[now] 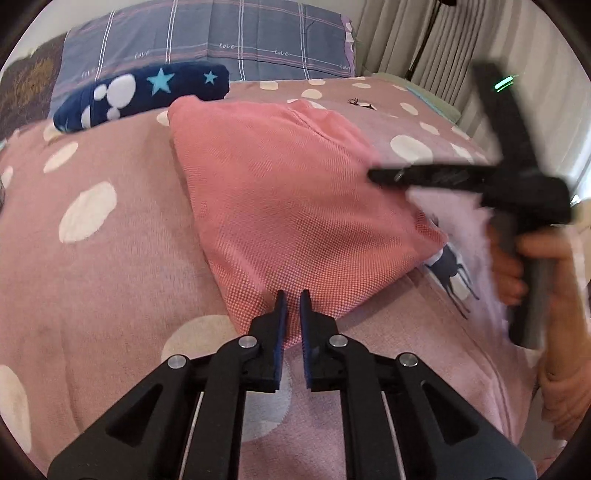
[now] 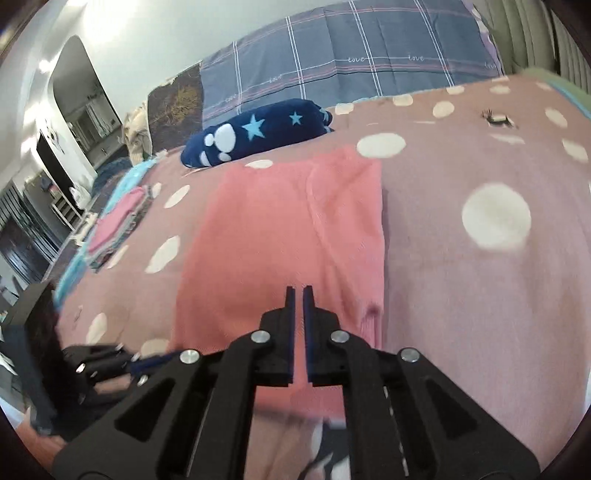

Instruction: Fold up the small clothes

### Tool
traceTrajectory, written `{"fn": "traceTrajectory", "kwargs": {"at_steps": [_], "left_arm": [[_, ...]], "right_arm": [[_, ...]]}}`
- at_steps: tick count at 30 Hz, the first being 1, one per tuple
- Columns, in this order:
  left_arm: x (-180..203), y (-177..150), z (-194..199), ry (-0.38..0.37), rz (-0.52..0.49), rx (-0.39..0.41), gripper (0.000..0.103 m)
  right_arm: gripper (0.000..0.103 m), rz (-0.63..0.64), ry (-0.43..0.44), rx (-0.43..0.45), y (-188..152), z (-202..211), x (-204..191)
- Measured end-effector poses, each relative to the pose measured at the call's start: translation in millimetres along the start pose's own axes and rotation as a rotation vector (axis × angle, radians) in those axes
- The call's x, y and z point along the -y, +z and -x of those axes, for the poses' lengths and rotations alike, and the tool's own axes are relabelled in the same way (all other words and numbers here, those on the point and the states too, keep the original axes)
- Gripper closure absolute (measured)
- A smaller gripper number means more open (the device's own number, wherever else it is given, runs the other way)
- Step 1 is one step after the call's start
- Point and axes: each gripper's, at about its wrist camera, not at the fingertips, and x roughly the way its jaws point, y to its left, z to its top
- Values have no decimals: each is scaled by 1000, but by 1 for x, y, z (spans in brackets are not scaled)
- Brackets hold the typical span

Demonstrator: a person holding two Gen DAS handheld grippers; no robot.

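Left claw (image 1: 291, 295): the jaws stand nearly together and pinch the near corner of the coral-pink woven garment (image 1: 295, 192); a fold of the fabric sits between the blue pads. Right claw (image 2: 299, 290): the jaws are likewise drawn almost closed, with the near edge of the same garment running up between them, so it grips the cloth. In the left wrist view the right claw (image 1: 376, 176) appears as a blurred black tool at the right side of the garment, carried by a person's hand (image 1: 532, 266).

Bed cover: a dusty-pink blanket with cream polka dots (image 1: 92, 258) spans the bed and carries every other item. A small dark deer motif is printed on it near the right claw.

Pillow: a grey-blue checked pillow with white and pink lines (image 1: 221, 33) lies along the head of the bed, behind the blanket.

Garment: the coral-pink piece lies roughly in the middle of the bed, mostly flat, with its near edge raised by both claws. A seam runs lengthwise down it.

Plush item: a navy fleece roll with light-blue stars and white paw prints (image 1: 147, 92) rests beyond the garment, just in front of the pillow and apart from the garment.

Curtain: pale pleated curtains (image 1: 413, 33) hang behind the bed at the right.
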Motion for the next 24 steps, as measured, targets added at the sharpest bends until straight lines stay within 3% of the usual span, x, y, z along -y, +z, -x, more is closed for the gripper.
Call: {"fn": "traceTrajectory", "kwargs": {"at_steps": [1, 3, 8, 12, 14, 15, 16, 18, 21, 24], "left_arm": [[-2, -1, 0, -15, 11, 0, 94], [-6, -2, -1, -38, 25, 3, 94], [-19, 2, 4, -115, 101, -6, 94], [-35, 20, 19, -122, 147, 39, 93], [-47, 36, 22, -74, 151, 70, 87], [-54, 43, 20, -62, 155, 69, 74], [-61, 52, 15, -56, 166, 59, 59], [-73, 64, 2, -65, 189, 30, 56], [-84, 81, -23, -102, 202, -22, 55], [-85, 92, -53, -112, 194, -51, 50]], "right_arm": [[100, 4, -52, -46, 2, -16, 7], [103, -14, -41, -88, 1, -33, 17], [103, 63, -28, -60, 16, -15, 6], [90, 82, 18, -31, 37, -5, -2], [85, 96, 4, -22, 51, -8, -2], [75, 95, -2, -18, 57, -10, 2], [55, 76, 6, -18, 63, -13, 9], [39, -1, 50, -44, 74, -24, 32], [39, -90, 65, -72, 84, -38, 55], [39, -106, 176, -142, 82, -57, 65]]}}
